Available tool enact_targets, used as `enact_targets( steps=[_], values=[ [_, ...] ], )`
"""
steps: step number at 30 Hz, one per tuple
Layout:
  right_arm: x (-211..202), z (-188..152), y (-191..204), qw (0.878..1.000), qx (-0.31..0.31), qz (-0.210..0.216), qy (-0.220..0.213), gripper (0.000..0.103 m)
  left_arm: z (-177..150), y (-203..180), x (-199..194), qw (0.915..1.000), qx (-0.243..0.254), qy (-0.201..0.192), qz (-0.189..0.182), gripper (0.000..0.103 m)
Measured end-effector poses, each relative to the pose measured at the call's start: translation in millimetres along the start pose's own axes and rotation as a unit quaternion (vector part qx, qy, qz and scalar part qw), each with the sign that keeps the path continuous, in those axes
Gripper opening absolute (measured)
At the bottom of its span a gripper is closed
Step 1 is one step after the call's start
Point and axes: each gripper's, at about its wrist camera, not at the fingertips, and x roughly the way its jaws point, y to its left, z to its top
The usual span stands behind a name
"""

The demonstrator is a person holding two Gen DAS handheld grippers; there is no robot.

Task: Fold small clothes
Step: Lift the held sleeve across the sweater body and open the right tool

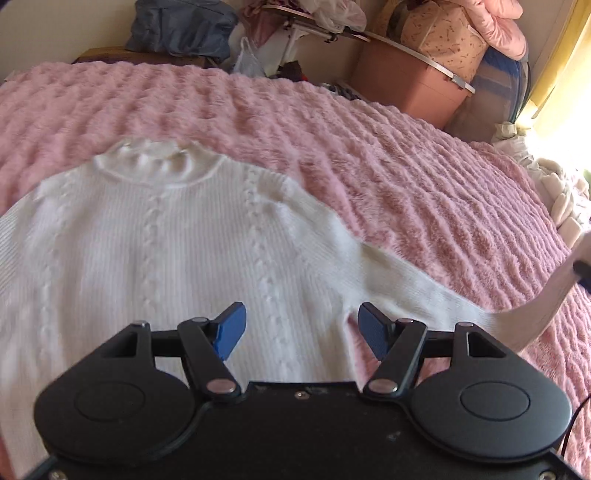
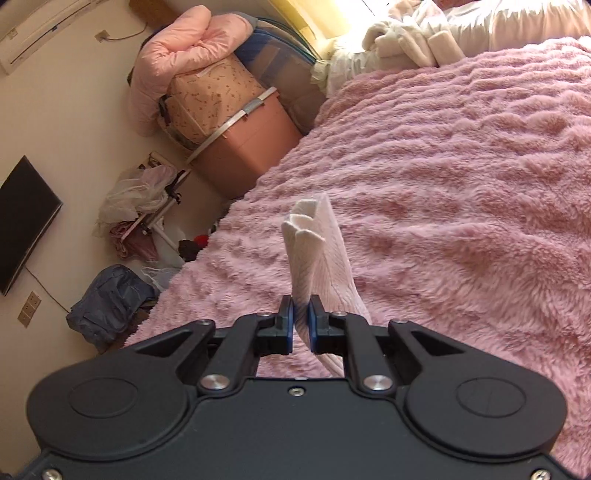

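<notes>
A white cable-knit sweater [image 1: 155, 251] lies flat on the pink fluffy blanket [image 1: 369, 147], its collar toward the far side. My left gripper [image 1: 301, 330] hovers open above the sweater's lower body, with nothing between its blue pads. The sweater's right sleeve [image 1: 424, 291] stretches out to the right and lifts off the bed. There the tip of the other gripper [image 1: 581, 271] holds it at the frame edge. In the right wrist view my right gripper [image 2: 302, 326] is shut on the sleeve's cuff end [image 2: 317, 251], which stands up between the pads above the blanket [image 2: 461, 184].
Beyond the bed's far edge stand a pink storage box [image 1: 410, 86] with a patterned bag on it, a blue-grey bundle [image 1: 181, 27] and a cluttered rack. White bedding [image 2: 413, 40] is heaped at the bed's end by a bright window. A dark screen [image 2: 22, 221] hangs on the wall.
</notes>
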Motion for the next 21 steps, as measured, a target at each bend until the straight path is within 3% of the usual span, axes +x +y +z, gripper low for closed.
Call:
enact_targets(
  steps=[4, 11, 17, 21],
  values=[
    [7, -19, 51, 0.998, -0.015, 0.055, 0.01, 0.009, -45, 53, -34, 0.9988, -0.032, 0.03, 0.02, 0.071],
    [22, -77, 147, 0.985, -0.05, 0.155, 0.059, 0.009, -107, 112, -82, 0.9902, -0.131, 0.046, -0.011, 0.071],
    [31, -146, 223, 0.958, -0.096, 0.24, 0.127, 0.009, -136, 136, -120, 0.9825, -0.182, 0.034, -0.021, 0.071],
    [35, -199, 261, 0.934, -0.122, 0.287, 0.176, 0.009, -147, 151, -148, 0.9775, -0.21, 0.015, -0.013, 0.071]
  ],
)
